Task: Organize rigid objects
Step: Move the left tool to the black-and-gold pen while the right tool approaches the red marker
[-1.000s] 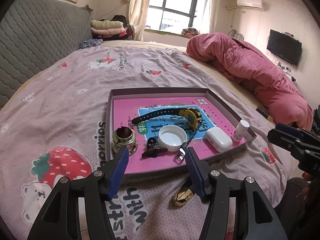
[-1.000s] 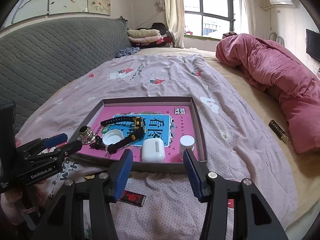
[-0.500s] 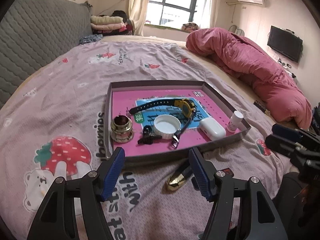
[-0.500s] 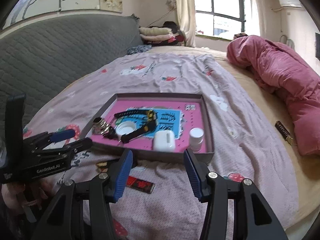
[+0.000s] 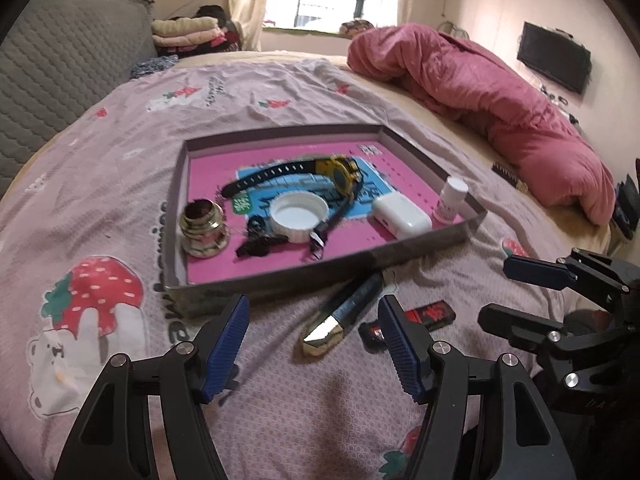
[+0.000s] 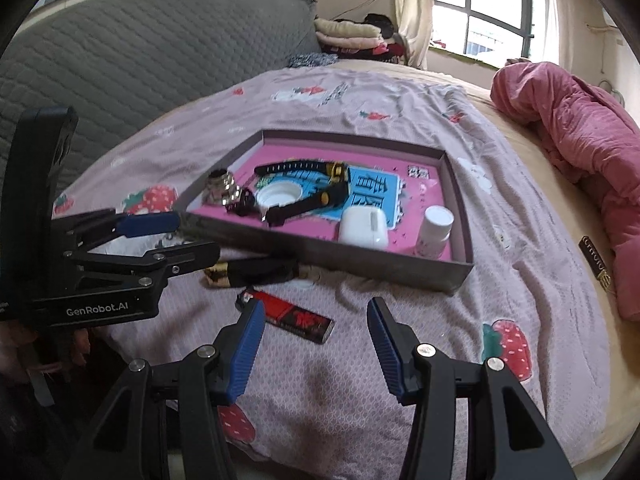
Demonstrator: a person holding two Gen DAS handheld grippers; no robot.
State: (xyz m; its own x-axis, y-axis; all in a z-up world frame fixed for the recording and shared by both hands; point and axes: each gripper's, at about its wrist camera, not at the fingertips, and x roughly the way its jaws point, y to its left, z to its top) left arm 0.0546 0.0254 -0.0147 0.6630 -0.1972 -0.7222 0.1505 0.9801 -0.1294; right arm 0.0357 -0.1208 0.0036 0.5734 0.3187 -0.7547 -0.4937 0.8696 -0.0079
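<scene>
A shallow grey tray (image 5: 280,278) (image 6: 384,266) with a pink floor lies on the bed. It holds a black-and-yellow watch (image 5: 338,168), a white lid (image 5: 298,213), a brass fitting (image 5: 202,228), a black clip (image 5: 256,240), a white earbud case (image 5: 402,216) (image 6: 364,226) and a small white bottle (image 5: 452,200) (image 6: 436,230). In front of the tray lie a black-and-gold tube (image 5: 340,314) (image 6: 250,272) and a red-and-black lighter (image 5: 424,316) (image 6: 296,316). My left gripper (image 5: 314,344) is open, just short of the tube. My right gripper (image 6: 316,344) is open, just short of the lighter.
The bed has a pink strawberry-print sheet (image 5: 120,160). A rumpled red duvet (image 5: 480,92) lies at the right. A grey padded headboard (image 6: 140,60) stands at the left. A small dark object (image 6: 596,260) lies on the sheet near the duvet. Folded clothes (image 5: 188,30) sit far back.
Both grippers have drawn back from the tray and dipped toward the bed. The tube and the lighter have come fully into view. Nothing was taken hold of.
</scene>
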